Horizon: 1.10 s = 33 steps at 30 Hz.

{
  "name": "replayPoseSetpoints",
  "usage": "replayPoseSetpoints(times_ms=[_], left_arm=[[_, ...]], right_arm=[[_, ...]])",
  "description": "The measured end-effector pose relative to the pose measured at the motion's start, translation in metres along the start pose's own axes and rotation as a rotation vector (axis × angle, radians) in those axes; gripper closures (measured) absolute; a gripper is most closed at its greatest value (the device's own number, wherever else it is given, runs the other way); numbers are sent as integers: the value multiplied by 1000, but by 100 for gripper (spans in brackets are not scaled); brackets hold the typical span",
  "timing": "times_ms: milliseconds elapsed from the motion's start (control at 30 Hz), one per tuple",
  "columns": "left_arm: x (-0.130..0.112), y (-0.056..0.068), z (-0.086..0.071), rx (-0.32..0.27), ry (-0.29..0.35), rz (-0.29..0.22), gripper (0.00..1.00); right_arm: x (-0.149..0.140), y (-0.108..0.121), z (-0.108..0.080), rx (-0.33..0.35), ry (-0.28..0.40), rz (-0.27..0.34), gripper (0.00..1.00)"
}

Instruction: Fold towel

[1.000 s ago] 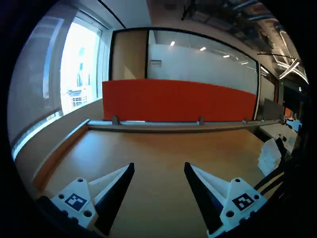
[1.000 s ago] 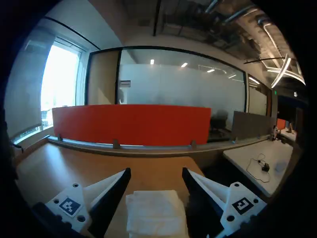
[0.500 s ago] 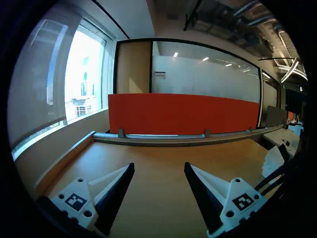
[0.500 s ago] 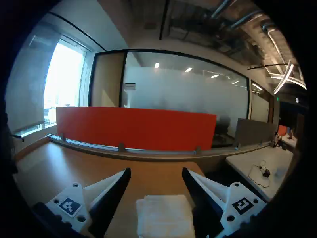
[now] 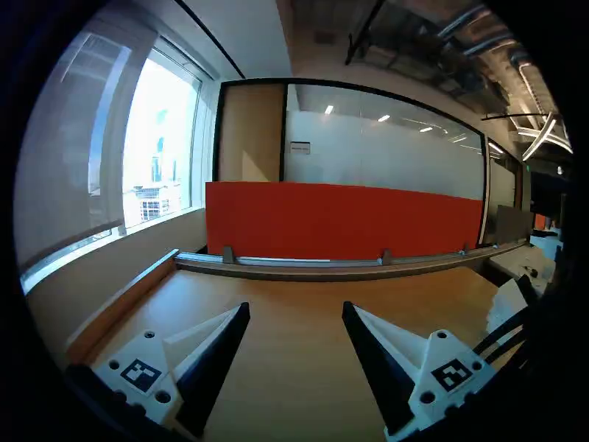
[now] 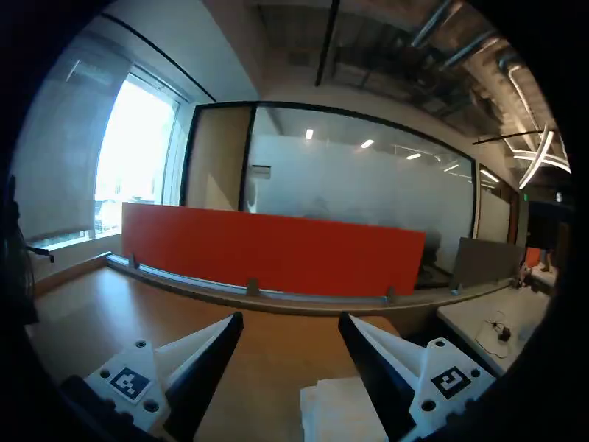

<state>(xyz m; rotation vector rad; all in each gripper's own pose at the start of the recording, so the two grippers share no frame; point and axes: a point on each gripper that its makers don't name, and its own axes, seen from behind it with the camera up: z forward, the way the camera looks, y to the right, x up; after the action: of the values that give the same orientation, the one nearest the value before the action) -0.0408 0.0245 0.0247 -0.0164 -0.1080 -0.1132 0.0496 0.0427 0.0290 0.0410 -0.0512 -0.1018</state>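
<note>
The left gripper (image 5: 294, 306) is being held low over the surface (image 5: 294, 383), its jaws standing apart. The right gripper (image 6: 289, 315) is being held the same way, and the towel (image 6: 339, 412) is lying on the surface near its jaws, closer to the right one. The far edge of the surface is being bounded by a divider panel (image 5: 339, 221). A glass wall (image 5: 383, 155) is standing behind the panel, a window (image 5: 154, 169) is lying to the left, and a second desk (image 6: 478, 328) is standing far right.

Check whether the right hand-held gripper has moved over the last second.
Yes. The right hand-held gripper swung left and tilted up: the folded white towel, centred in its view before, now sits lower right.
</note>
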Motion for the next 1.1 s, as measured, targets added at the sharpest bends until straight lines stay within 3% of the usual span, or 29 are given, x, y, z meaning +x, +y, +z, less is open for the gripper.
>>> replayPoseSetpoints(times_ms=[367,767,1100], left_arm=[[4,-10,-2,-4,11,-15,7],[-2,-12,-2,0,22,-25,7],[-13,-7,0,-6,26,-24,7]], right_arm=[[7,-48,4,28,11,14,0],[11,-66,3,28,20,57,0],[10,-67,1,28,21,80,0]])
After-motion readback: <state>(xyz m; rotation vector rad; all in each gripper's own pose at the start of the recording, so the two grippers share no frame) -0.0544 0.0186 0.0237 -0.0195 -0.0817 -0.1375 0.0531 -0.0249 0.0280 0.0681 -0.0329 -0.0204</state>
